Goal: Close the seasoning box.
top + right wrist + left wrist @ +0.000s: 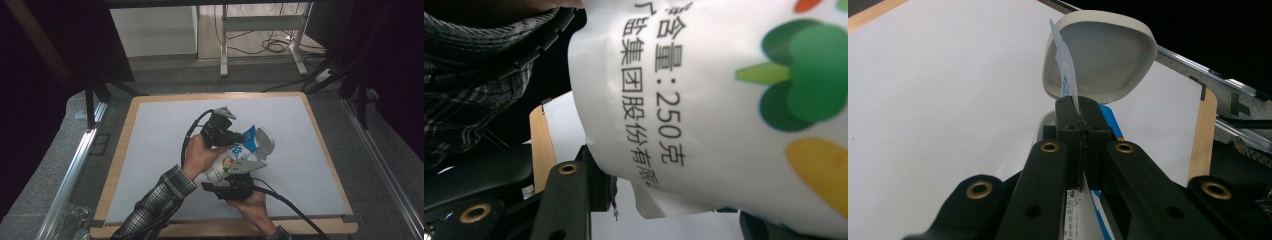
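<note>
Over the surface (pixel 150 150), we're pinching the bag (pixel 232 162) top w/ left tool (pixel 1079 107), right tool (pixel 239 176) clamping its body; bowl (pixel 265 141) partly hidden; print reading "250克".

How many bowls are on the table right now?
1: a white bowl on the white table mat, just beyond the bag held by both grippers. Nothing suggests another is hidden.

My view from above — wooden-edged table (pixel 119 150), white mat (pixel 165 130) covering most of its top, pale bowl (pixel 265 141) sitting on mat right of centre, rest of mat bare — grey carpeted floor (pixel 45 170) around table, approx. level.
</note>
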A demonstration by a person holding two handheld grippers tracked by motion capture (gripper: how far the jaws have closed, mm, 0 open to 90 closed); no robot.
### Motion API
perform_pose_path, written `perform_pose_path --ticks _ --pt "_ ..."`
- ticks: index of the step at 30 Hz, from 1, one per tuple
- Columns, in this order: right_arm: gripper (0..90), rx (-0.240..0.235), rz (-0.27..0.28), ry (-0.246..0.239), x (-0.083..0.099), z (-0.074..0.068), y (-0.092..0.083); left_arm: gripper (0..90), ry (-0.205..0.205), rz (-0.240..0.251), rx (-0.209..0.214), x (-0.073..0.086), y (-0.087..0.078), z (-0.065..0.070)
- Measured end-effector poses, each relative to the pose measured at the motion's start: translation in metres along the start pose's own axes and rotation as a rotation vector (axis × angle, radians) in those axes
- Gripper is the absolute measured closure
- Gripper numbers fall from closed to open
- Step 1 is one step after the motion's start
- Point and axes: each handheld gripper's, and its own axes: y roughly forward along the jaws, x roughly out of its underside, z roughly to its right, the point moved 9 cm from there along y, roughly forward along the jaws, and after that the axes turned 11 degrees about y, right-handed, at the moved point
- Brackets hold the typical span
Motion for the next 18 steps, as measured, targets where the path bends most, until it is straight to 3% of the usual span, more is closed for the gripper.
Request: perform_pose_path --ticks 18 --pt "55.5 -0.002 0.003 0.004 -0.0008 -0.0007 -0.0007 89.9 -0.009 0.001 0.003 -0.0015 0.001 -0.0001"
